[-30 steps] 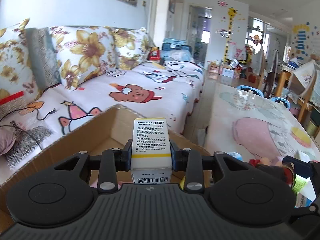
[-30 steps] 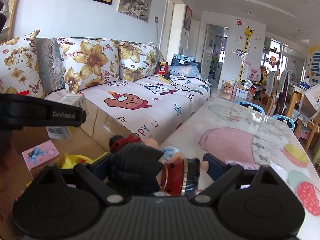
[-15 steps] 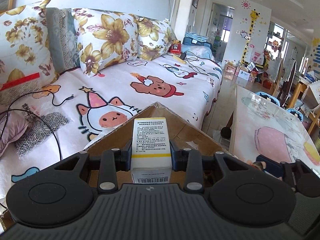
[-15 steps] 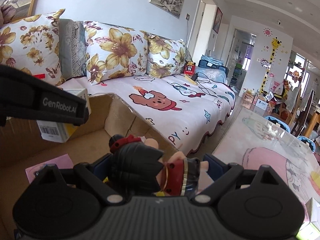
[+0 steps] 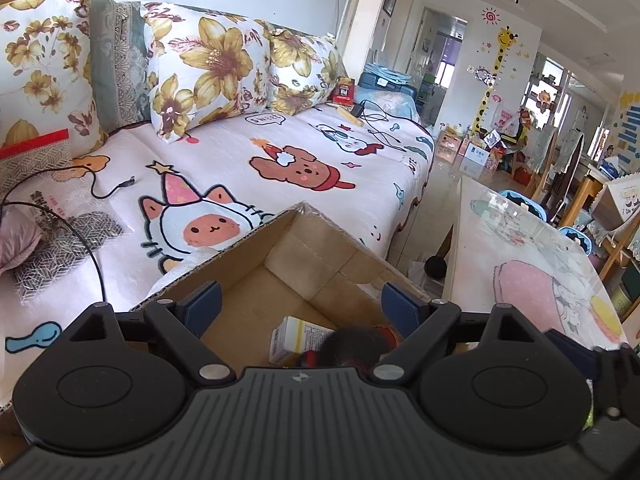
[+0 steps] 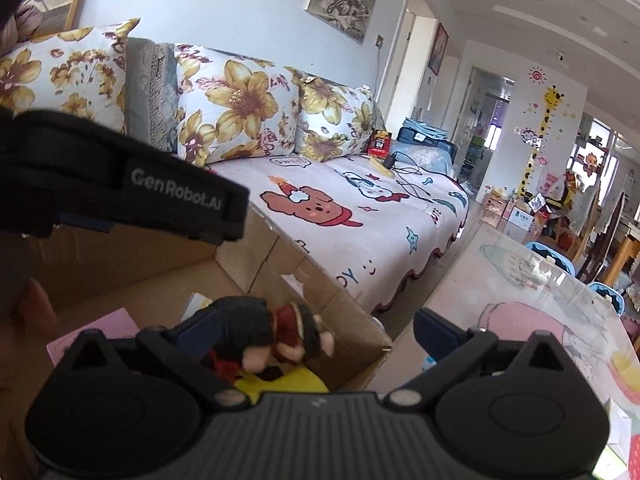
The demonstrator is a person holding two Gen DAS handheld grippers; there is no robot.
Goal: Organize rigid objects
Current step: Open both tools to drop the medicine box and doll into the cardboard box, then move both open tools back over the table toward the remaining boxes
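A: With both sets of jaws just sprung apart, the left gripper (image 5: 301,300) hangs over the cardboard box (image 5: 312,248) with nothing between its blue pads!

B: And the white medicine carton (image 5: 294,338) is down inside, lying tilted on the box floor toward the near right corner, right up against the dark-haired figurine (image 5: 352,346).

A: Over on the other camera, the right gripper (image 6: 316,326) is spread wide too. The figurine (image 6: 266,330) sits by the left pad, blurred, free of the right pad; I cannot tell whether it touches the left one.

B: It's over a yellow item (image 6: 286,380) in the box, near the front wall. A pink packet (image 6: 100,330) lies flat toward the left side, and a pale carton corner (image 6: 196,304) peeks out behind the figurine.

A: The box stands beside the sofa (image 5: 280,168) with its cartoon cover, its far corner against the sofa's edge. The glass-topped table (image 5: 520,248) runs along the right.

B: And the left tool's black body (image 6: 120,184) crosses that right-hand view above the box.
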